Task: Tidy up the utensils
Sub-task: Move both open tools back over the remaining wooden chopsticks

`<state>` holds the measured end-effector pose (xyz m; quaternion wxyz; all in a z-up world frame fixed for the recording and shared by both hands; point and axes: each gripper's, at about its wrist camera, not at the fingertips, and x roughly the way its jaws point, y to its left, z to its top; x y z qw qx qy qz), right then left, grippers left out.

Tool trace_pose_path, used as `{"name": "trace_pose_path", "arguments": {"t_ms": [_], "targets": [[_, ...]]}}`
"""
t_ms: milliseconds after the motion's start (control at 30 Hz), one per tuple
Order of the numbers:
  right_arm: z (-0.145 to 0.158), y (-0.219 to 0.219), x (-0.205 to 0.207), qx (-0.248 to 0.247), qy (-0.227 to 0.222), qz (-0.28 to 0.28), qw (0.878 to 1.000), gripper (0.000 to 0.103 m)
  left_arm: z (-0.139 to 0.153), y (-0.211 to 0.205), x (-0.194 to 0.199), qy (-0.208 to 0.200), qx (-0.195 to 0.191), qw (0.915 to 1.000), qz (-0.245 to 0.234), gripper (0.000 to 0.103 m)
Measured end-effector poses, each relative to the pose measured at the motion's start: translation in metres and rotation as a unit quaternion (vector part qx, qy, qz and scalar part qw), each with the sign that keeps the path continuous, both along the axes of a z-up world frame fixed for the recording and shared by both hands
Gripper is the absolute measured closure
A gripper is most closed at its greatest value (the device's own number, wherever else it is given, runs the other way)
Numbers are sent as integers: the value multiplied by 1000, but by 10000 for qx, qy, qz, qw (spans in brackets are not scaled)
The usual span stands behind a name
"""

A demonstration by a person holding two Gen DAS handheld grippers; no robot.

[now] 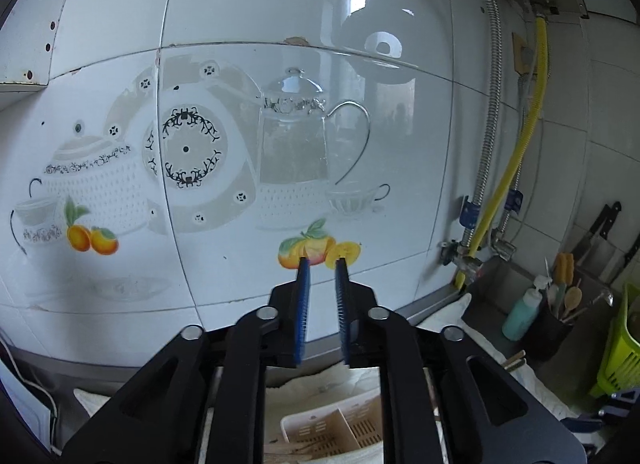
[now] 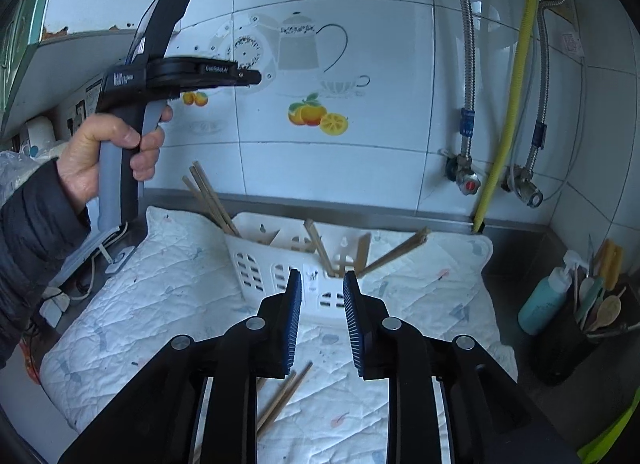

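Left wrist view – gripper: left gripper (image 1: 323, 264) points at the tiled wall (image 1: 240, 23), jaws a narrow gap apart, nothing between the blue pads
Left wrist view – task thing: white utensil caddy (image 1: 332, 428) seen only in part, low in frame under the linkage; wooden sticks lie by it, detail too hidden to tell
Left wrist view – surroundings: black utensil pot (image 1: 548, 334) w/ wooden spoons far right, teal bottle (image 1: 522, 314) just beside it, green basket (image 1: 620, 348) at the edge

Right wrist view – gripper: right gripper (image 2: 322, 278) aimed down at the caddy (image 2: 280, 264), jaws slightly parted, holding nothing
Right wrist view – left tool: person's hand (image 2: 108, 155) holds the left gripper (image 2: 256, 77) raised well above the quilted mat (image 2: 168, 288), clear of the caddy
Right wrist view – chopsticks stowed: several stand tilted in the caddy – a bundle at its left end (image 2: 208, 195), more in the right compartments (image 2: 396, 252)
Right wrist view – chopsticks loose: a pair (image 2: 286, 396) lies flat on the mat, near side, partly under the right gripper's linkage

Step in hand (judgement): prob. fetching the loose pair next
How to do well: open wider before descent, come down w/ pads across the sticks, grip near mid-length so both lift together, then tip ends-first into a free compartment
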<state>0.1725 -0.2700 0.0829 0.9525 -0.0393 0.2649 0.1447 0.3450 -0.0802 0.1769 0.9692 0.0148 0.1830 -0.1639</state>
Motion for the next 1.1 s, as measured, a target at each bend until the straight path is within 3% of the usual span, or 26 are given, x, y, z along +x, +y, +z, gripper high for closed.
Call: {"name": "trace_pose_path", "arguments": {"t_ms": [100, 233, 267, 433, 600, 867, 1100], "targets": [[-10, 4, -15, -30, 75, -28, 10000, 81, 8, 0, -21, -152, 19, 9999, -24, 66], [-25, 11, -41, -43, 189, -8, 9998, 81, 13, 7, -62, -293, -17, 9995, -119, 59], [-29, 12, -47, -48, 210, -14, 9998, 81, 11, 9, -72, -274, -34, 9996, -105, 52], [-57, 18, -83, 120, 483, 10, 9988, 81, -13, 28, -129, -126, -38, 9999, -53, 36], [-92, 26, -115, 252, 785, -87, 9966, 81, -53, 53, -179, 299, -266, 9992, 75, 20], [-163, 36, -142, 592, 1458, -365, 9869, 82, -124, 73, -239, 680, -136, 9968, 405, 8], [-179, 51, -143, 651, 1573, -336, 9848, 85, -166, 91, -263, 844, 24, 9910, 1040, 6]]}}
